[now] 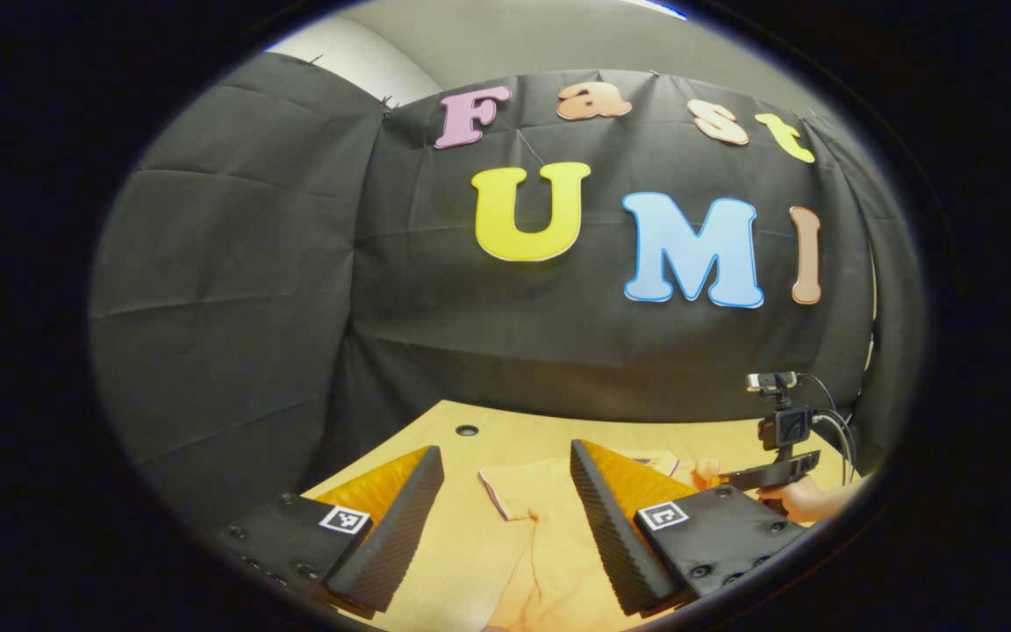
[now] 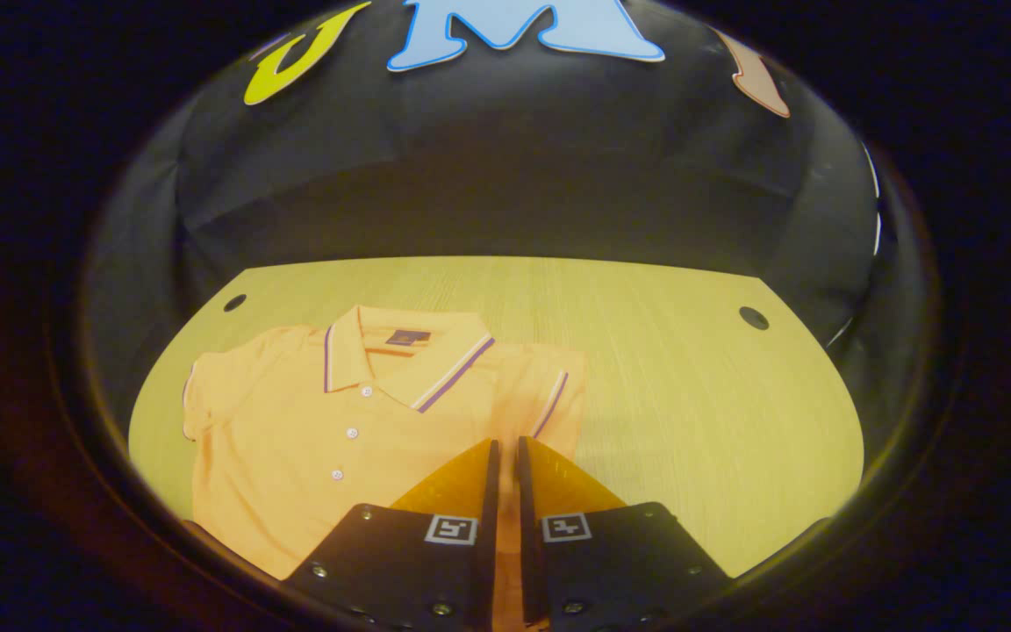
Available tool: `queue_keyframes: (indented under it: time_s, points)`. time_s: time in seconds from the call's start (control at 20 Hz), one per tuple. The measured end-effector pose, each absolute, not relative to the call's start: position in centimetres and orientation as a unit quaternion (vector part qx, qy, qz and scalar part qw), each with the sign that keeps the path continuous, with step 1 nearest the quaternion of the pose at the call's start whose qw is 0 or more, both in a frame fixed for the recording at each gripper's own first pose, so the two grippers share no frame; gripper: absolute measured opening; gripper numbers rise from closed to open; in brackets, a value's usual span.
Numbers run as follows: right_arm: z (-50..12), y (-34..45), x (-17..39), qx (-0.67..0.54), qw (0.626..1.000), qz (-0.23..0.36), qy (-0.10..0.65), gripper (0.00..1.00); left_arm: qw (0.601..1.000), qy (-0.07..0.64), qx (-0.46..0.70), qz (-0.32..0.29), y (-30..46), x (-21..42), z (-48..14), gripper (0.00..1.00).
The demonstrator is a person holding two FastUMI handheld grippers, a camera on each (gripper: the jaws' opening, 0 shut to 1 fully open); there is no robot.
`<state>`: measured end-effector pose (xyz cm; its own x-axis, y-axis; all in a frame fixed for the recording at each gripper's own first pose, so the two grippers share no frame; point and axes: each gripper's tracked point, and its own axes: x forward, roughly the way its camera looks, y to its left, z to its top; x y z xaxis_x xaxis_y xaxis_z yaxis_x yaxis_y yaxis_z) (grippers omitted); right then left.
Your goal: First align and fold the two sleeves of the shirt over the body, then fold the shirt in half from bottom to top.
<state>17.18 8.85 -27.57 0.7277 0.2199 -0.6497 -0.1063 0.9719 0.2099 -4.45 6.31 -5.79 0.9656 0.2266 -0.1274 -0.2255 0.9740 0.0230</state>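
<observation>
One orange shirt point(image 2: 356, 430) lies flat on the table point(image 2: 690, 386), collar toward 12 o'clock, three buttons down the placket. In the right gripper view the right gripper point(image 2: 505, 456) is nearly closed at the shirt's right side; grip on cloth, cannot tell. Left gripper point(image 1: 505, 478) gapes wide, empty, a sleeve point(image 1: 514, 491) between its fingers. Two table holes.

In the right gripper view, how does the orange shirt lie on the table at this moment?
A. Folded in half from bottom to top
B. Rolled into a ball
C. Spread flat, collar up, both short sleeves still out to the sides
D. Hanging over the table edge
C: the shirt lies flat on the table, collar and button placket showing, and a sleeve sticks out on each side.
</observation>
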Motion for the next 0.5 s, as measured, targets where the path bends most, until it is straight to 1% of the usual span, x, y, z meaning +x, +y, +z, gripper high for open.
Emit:
queue_keyframes:
  time_s: [0.15, 0.2, 0.3, 0.35, 0.4, 0.45, 0.5]
  points:
    - [-27.2, 8.9, 17.2, 0.083, 0.926, 0.088, 0.357, 0.22, 0.993, 0.064, 0.003, 0.104, 5.7, -3.7, -6.0, 0.94]
    - [-27.1, 8.8, 17.1, 0.083, 0.927, 0.089, 0.355, 0.29, 0.993, 0.064, 0.003, 0.1, 5.6, -3.4, -6.0, 0.94]
    - [-26.8, 8.7, 16.9, 0.077, 0.928, 0.091, 0.353, 0.37, 0.993, 0.065, 0.002, 0.095, 5.4, -3.1, -6.2, 0.94]
    - [-26.5, 8.7, 16.7, 0.075, 0.929, 0.092, 0.352, 0.5, 0.994, 0.066, 0.001, 0.092, 5.4, -3.0, -6.4, 0.94]
    - [-26.2, 8.8, 16.4, 0.076, 0.93, 0.094, 0.348, 0.52, 0.994, 0.067, -0.001, 0.09, 5.3, -2.8, -6.5, 0.94]
    - [-25.6, 8.9, 16.2, 0.077, 0.931, 0.096, 0.343, 0.57, 0.994, 0.068, -0.002, 0.087, 5.4, -2.5, -6.7, 0.94]
    - [-25.0, 8.8, 16.1, 0.075, 0.934, 0.095, 0.336, 0.66, 0.994, 0.069, -0.003, 0.084, 5.4, -2.4, -6.8, 0.94]
